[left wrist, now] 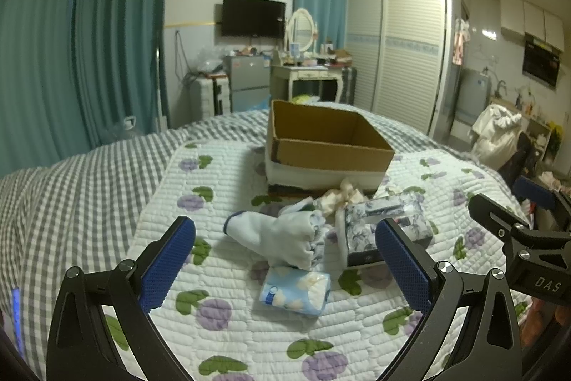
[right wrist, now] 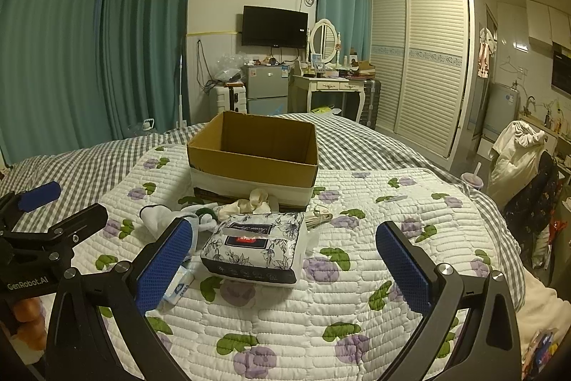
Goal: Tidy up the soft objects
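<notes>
Our left gripper [left wrist: 285, 259] and right gripper [right wrist: 285, 259] both gape wide, holding nothing. We judge nothing is packed yet: the cardboard box [right wrist: 249, 163] looks empty from here. Just before it lie the white sock [left wrist: 282, 238], tissue pack [right wrist: 253, 249] and small blue packet [left wrist: 294, 290]. Next, close on one and lift.

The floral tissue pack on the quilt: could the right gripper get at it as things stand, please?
Probably yes. The right gripper is open, the floral tissue pack lies just ahead between its fingers, with nothing on top; only the small blue packet lies beside the left finger.
</notes>
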